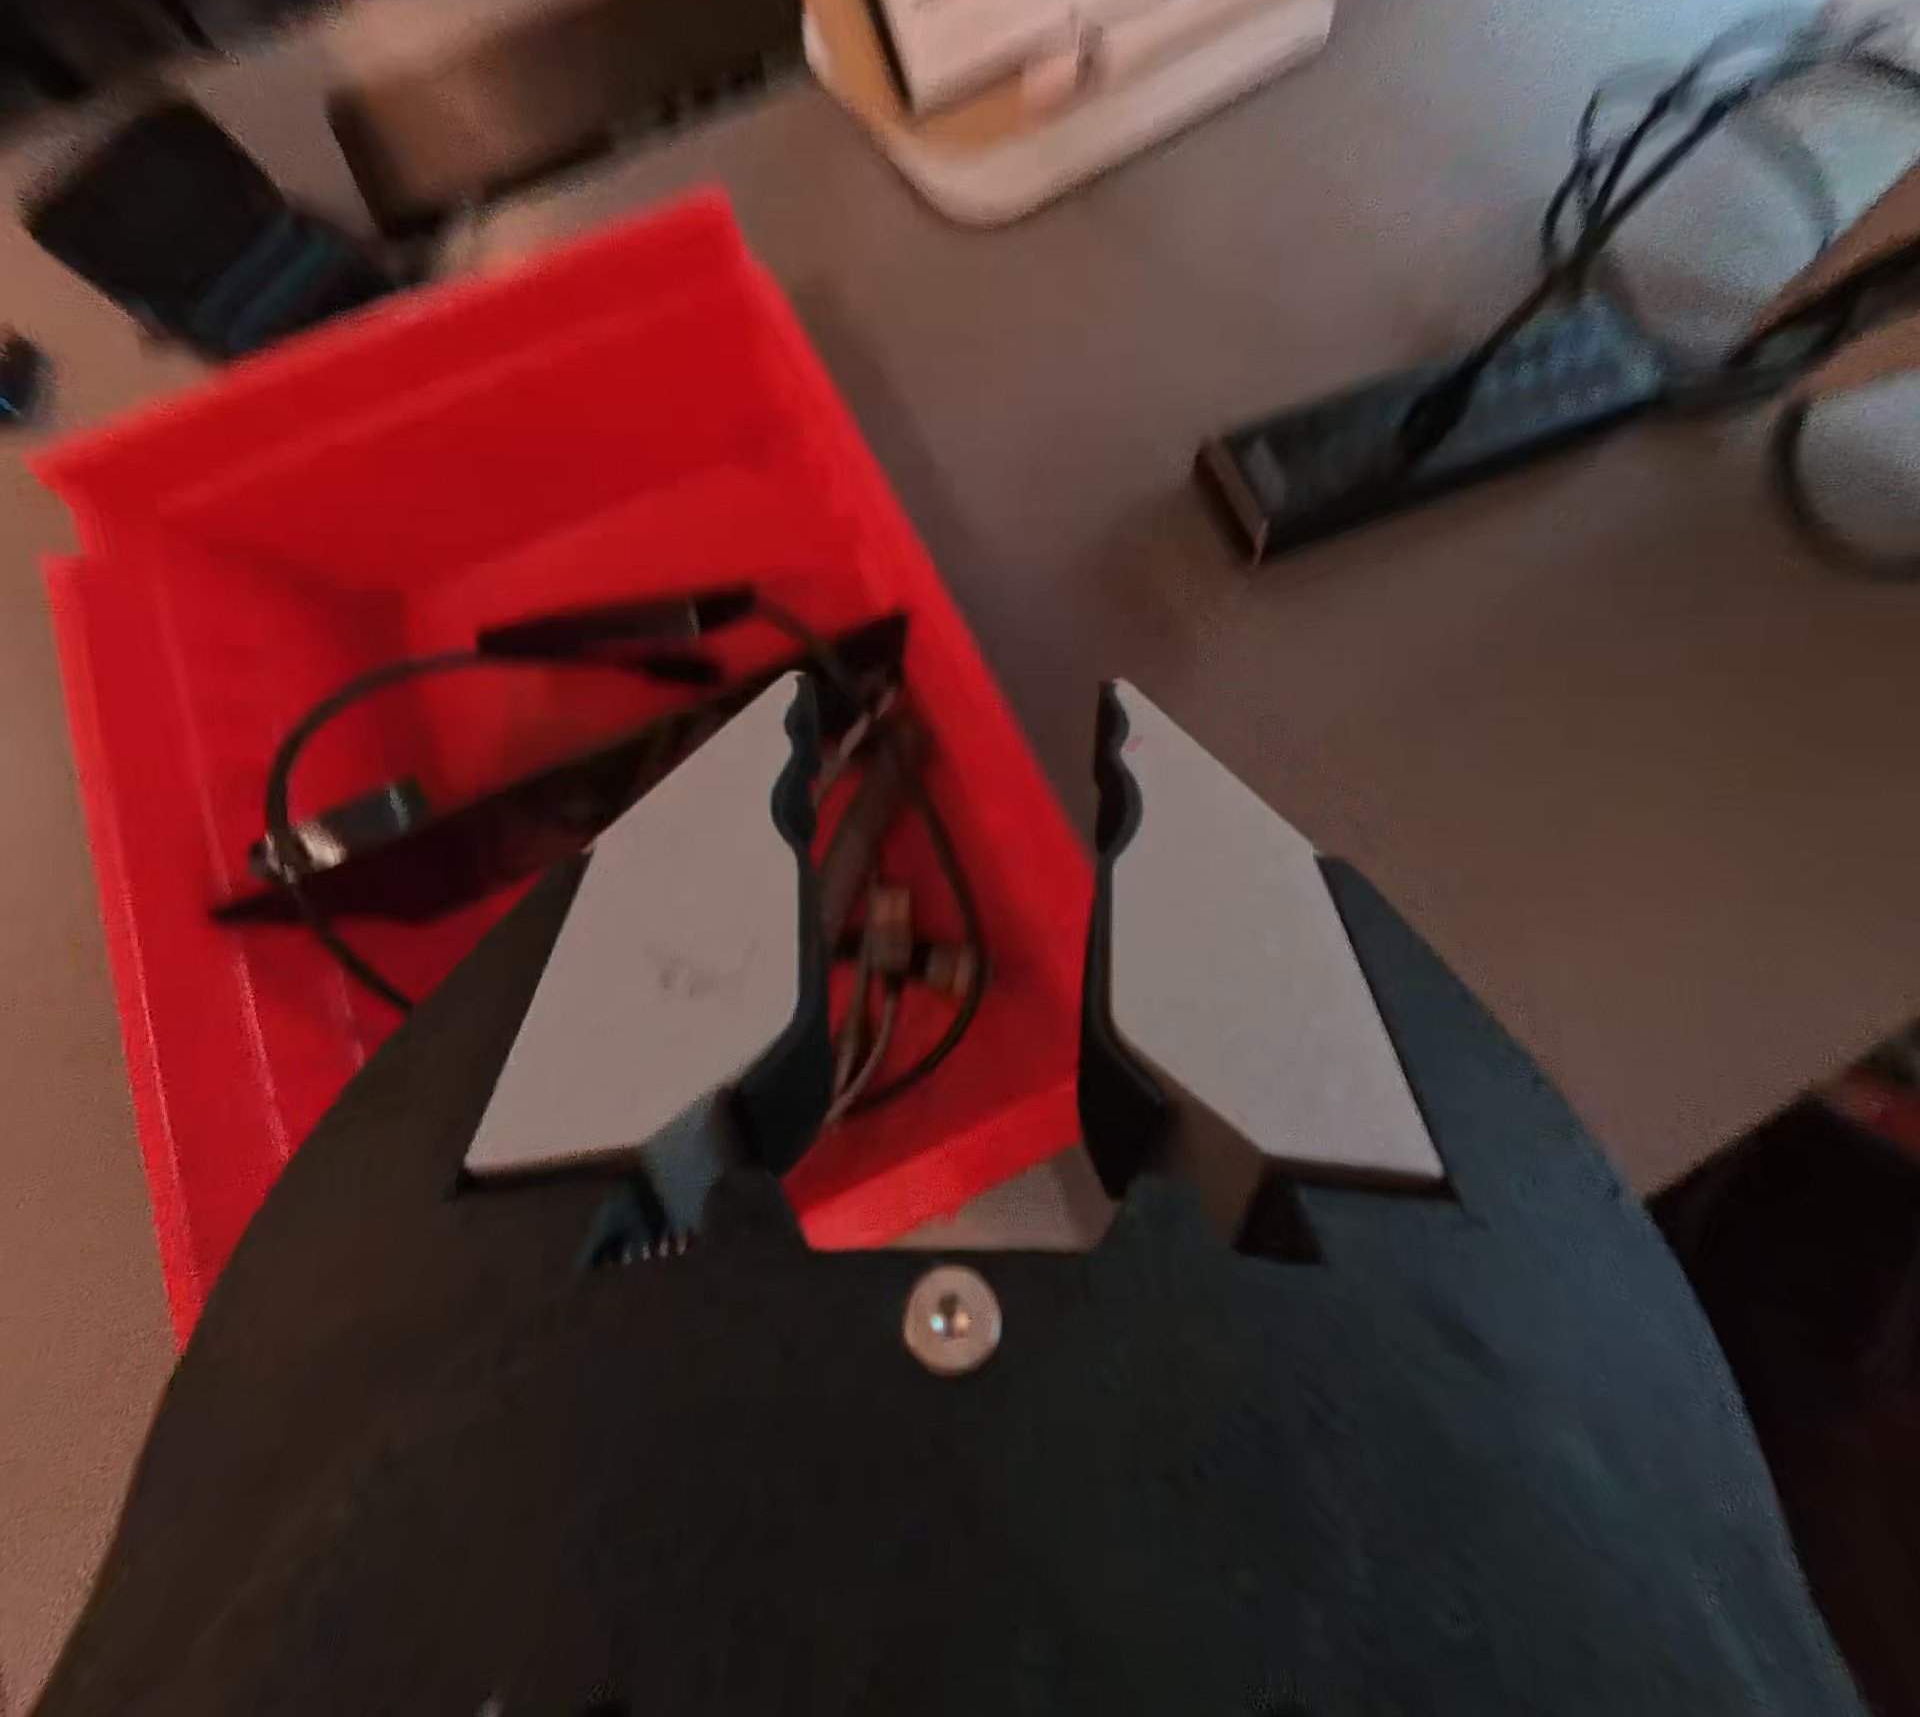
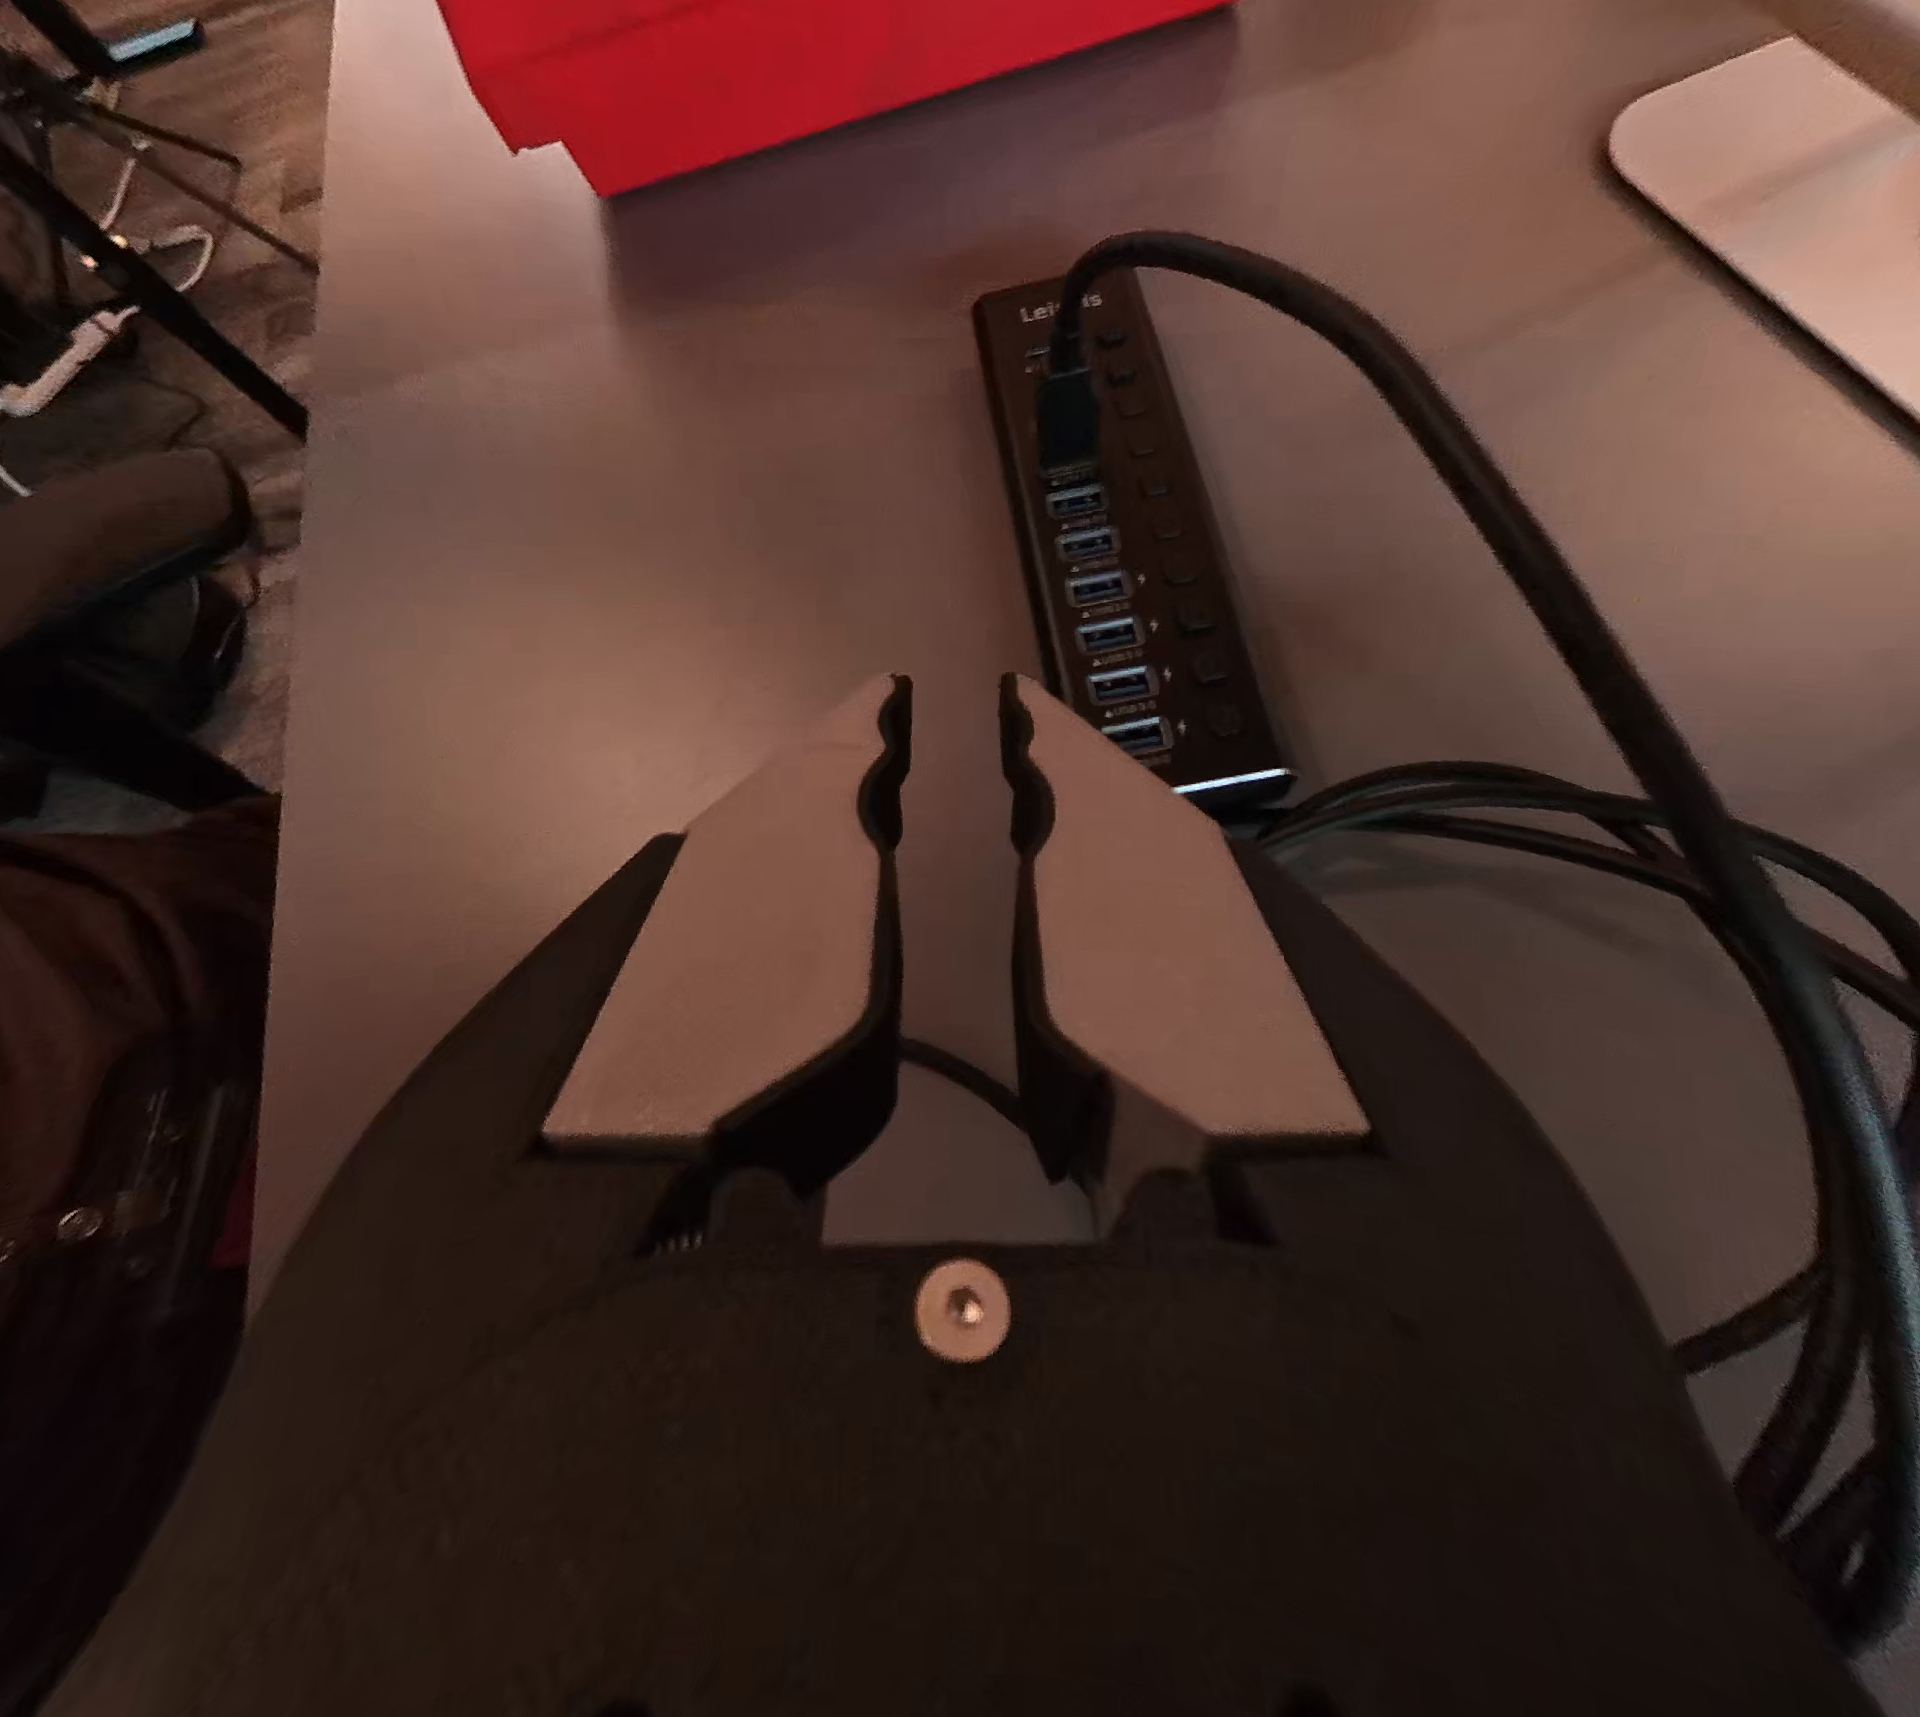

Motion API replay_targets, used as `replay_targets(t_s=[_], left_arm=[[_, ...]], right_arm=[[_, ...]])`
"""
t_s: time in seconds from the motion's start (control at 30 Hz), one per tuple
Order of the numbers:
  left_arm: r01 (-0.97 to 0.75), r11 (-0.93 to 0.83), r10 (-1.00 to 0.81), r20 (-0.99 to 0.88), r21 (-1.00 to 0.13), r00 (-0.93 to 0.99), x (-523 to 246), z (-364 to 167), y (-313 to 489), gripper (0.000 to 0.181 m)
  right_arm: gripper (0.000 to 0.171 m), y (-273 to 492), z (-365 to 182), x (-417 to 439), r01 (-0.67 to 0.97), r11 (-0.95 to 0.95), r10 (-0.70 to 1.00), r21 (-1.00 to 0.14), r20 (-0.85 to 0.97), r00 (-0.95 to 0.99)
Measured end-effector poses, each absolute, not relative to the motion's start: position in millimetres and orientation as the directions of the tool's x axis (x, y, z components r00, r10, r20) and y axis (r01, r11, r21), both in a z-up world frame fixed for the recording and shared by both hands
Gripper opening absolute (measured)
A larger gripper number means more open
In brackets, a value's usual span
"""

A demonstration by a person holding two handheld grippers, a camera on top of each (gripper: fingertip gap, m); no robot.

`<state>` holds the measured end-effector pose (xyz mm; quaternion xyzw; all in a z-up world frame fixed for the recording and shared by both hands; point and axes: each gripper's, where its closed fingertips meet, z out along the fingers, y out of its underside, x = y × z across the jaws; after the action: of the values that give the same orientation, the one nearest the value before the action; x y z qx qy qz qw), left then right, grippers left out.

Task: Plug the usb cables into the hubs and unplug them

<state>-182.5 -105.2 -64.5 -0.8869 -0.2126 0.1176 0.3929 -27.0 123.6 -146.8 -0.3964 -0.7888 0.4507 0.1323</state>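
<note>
Left hand-held gripper point(image 1: 948, 691) released, empty, over red bin point(image 1: 436, 462) holding loose usb cables point(image 1: 914, 846). Right hand-held gripper point(image 2: 956, 685) parted, empty, near hub point(image 2: 1132, 566) on bench point(image 2: 644, 441). Cables light, floppy; pinch the rigid plug body.

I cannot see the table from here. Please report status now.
Left gripper open, empty, over red bin of cables. Right gripper open, empty, beside hub. One cable plugged in. Nothing blocking.
</note>
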Motion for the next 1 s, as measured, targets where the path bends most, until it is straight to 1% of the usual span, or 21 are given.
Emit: replay_targets(t_s=[0.1, 0.17, 0.23, 0.27, 0.33, 0.47, 0.63, 0.67, 0.73, 0.77, 0.8, 0.87, 0.93, 0.97, 1.0], left_arm=[[0.36, -0.76, 0.441, -0.021, -0.541, 0.897, -192.3, -122.7, -150.5, 0.051], [0.397, -0.818, 0.441, -0.011, -0.415, 0.897, -195.3, -153.1, -177.2, 0.051], [0.418, -0.846, 0.449, -0.021, -0.331, 0.893, -199.2, -172.9, -195.8, 0.051], [0.42, -0.852, 0.446, -0.014, -0.313, 0.895, -199.3, -178.8, -199.1, 0.051], [0.394, -0.862, 0.401, 0.046, -0.318, 0.915, -189.6, -185.0, -192.2, 0.047], [0.346, -0.864, 0.348, 0.062, -0.365, 0.935, -183.3, -181.4, -181.2, 0.051], [0.384, -0.833, 0.402, 0.04, -0.4, 0.915, -195.4, -164.2, -193.4, 0.051], [0.385, -0.821, 0.392, 0.075, -0.422, 0.917, -191.2, -159.7, -189.6, 0.052], [0.357, -0.791, 0.315, 0.17, -0.497, 0.934, -173.8, -148.1, -171.5, 0.055], [0.341, -0.781, 0.285, 0.187, -0.523, 0.94, -168.4, -145.0, -164.4, 0.055], [0.327, -0.787, 0.281, 0.167, -0.523, 0.945, -168.4, -147.3, -162.3, 0.055], [0.314, -0.82, 0.291, 0.125, -0.478, 0.949, -171.7, -161.0, -162.7, 0.053], [0.322, -0.837, 0.271, 0.176, -0.443, 0.946, -163.0, -174.4, -156.0, 0.046], [0.318, -0.85, 0.263, 0.185, -0.42, 0.947, -160.3, -180.6, -154.5, 0.038], [0.307, -0.865, 0.253, 0.183, -0.398, 0.95, -158.6, -184.6, -154.1, 0.011]], right_arm=[[0.012, 125.8, -148.6, -28.9, 0.517, 0.265, 0.754, -0.814, -0.159, -0.637], [0.011, 124.8, -151.1, -29.1, 0.526, 0.267, 0.753, -0.808, -0.166, -0.637], [0.011, 123.9, -154.6, -29.2, 0.531, 0.281, 0.753, -0.8, -0.159, -0.639], [0.011, 123.4, -156.5, -29.3, 0.532, 0.289, 0.753, -0.796, -0.154, -0.639], [0.01, 122.7, -160.7, -29.2, 0.539, 0.304, 0.753, -0.786, -0.148, -0.641], [0.01, 123.7, -168.3, -29.7, 0.556, 0.32, 0.757, -0.767, -0.146, -0.637], [0.009, 124.3, -168.7, -30.0, 0.56, 0.315, 0.758, -0.767, -0.152, -0.634], [0.009, 124.2, -168.2, -30.1, 0.558, 0.314, 0.757, -0.768, -0.152, -0.635], [0.008, 124.0, -167.7, -30.0, 0.557, 0.314, 0.757, -0.769, -0.152, -0.636], [0.008, 123.8, -167.6, -29.9, 0.556, 0.315, 0.757, -0.769, -0.15, -0.636], [0.008, 123.6, -167.4, -29.9, 0.554, 0.317, 0.757, -0.77, -0.148, -0.637], [0.008, 123.5, -167.5, -30.1, 0.552, 0.319, 0.757, -0.771, -0.143, -0.637], [0.007, 123.8, -168.3, -30.1, 0.553, 0.319, 0.758, -0.769, -0.143, -0.636], [0.007, 124.3, -168.7, -30.2, 0.554, 0.319, 0.759, -0.768, -0.143, -0.635], [0.007, 124.9, -168.9, -30.3, 0.555, 0.319, 0.76, -0.768, -0.143, -0.634]])
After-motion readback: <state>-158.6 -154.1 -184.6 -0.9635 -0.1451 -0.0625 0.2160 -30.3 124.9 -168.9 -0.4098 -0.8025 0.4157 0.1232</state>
